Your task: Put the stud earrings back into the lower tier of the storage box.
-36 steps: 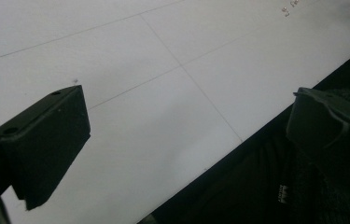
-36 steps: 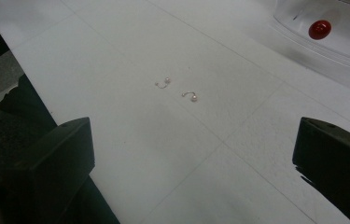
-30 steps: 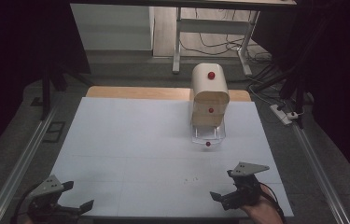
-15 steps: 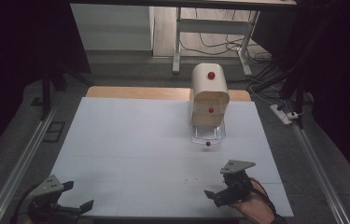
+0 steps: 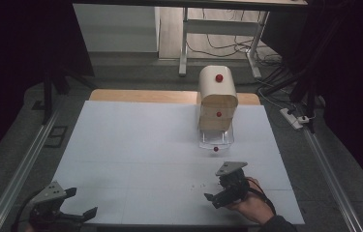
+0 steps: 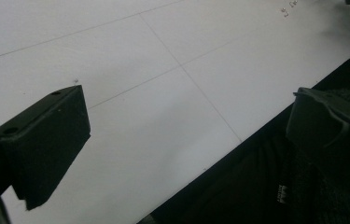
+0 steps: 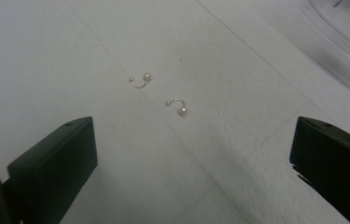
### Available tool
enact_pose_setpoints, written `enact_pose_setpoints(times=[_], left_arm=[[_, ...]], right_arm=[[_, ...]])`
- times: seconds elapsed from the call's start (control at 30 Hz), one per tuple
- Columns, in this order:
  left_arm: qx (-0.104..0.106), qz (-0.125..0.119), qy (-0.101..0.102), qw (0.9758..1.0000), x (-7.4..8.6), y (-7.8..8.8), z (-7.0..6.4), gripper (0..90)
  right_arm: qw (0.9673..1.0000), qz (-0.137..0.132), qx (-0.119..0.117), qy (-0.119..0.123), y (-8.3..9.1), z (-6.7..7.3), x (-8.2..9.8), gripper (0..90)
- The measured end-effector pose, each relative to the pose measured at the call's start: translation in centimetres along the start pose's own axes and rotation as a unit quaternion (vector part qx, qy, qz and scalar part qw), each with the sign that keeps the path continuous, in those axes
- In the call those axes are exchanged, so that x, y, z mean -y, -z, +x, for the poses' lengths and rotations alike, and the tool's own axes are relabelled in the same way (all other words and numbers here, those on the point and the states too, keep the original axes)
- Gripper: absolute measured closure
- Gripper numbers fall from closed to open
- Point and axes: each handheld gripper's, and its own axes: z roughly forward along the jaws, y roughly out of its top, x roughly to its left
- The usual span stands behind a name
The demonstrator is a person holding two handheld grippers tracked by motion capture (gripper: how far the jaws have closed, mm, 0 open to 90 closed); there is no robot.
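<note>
Earrings [image 7: 158,93] lie on the counter [image 5: 135,145] before the right tongs [image 7: 191,163], both tongs [image 6: 182,140] wide open and empty; thin hooks could slip flat under closing jaws.

A white-covered table [image 5: 135,145] fills the middle of a dimly lit room, with a strip of bare wood [image 5: 140,95] exposed along its 12 o'clock edge. Grey carpet floor [image 5: 19,145] surrounds it. Metal rails [image 5: 22,166] run along the floor at 9 o'clock and 3 o'clock. Toward 12 o'clock stands a white panel [image 5: 116,26], beside the white metal legs of a desk [image 5: 185,43], where dark cables [image 5: 227,46] trail across a lighter floor. A white power strip [image 5: 295,118] lies at 2 o'clock. The far corners fall into darkness.
</note>
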Motion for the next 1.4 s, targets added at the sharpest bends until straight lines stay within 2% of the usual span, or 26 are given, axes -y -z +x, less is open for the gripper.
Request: enact_pose_setpoints(times=[0.17, 0.3, 0.43, 0.6, 0.87, 1.03, 1.13, 1.4], left_arm=[[0.000, 0.000, 0.000, 1.0000, 0.0, 0.0, 0.0, 0.0], [0.002, 0.000, 0.000, 1.0000, 0.0, 0.0, 0.0, 0.0], [0.003, 0.000, 0.000, 1.0000, 0.0, 0.0, 0.1, 0.0], [0.004, 0.000, 0.000, 1.0000, 0.0, 0.0, 0.1, 0.0], [0.005, 0.000, -0.001, 1.0000, 0.0, 0.0, 0.1, 0.0], [0.003, 0.001, -0.001, 1.0000, 0.0, 0.0, 0.0, 0.0], [0.003, 0.000, -0.001, 1.0000, 0.0, 0.0, 0.0, 0.0], [0.003, 0.002, -0.002, 1.0000, 0.0, 0.0, 0.0, 0.0]], right_arm=[[0.9998, 0.010, -0.015, 0.004, -1.1, -0.4, -0.5, 7.9], [0.9994, 0.024, -0.021, 0.017, -2.2, -0.7, -0.8, 22.1], [0.9986, 0.033, -0.028, 0.030, -2.8, -0.8, -1.3, 41.8], [0.9968, 0.049, -0.047, 0.042, -3.7, -0.7, -1.8, 65.7], [0.9953, 0.063, -0.042, 0.060, -4.0, -0.6, -2.1, 86.1], [0.9953, 0.072, -0.034, 0.054, -4.0, -0.3, -2.3, 86.8], [0.9953, 0.073, -0.041, 0.049, -3.9, -0.4, -2.4, 86.9], [0.9973, 0.038, -0.050, 0.038, -3.0, -0.9, -3.0, 86.9]])
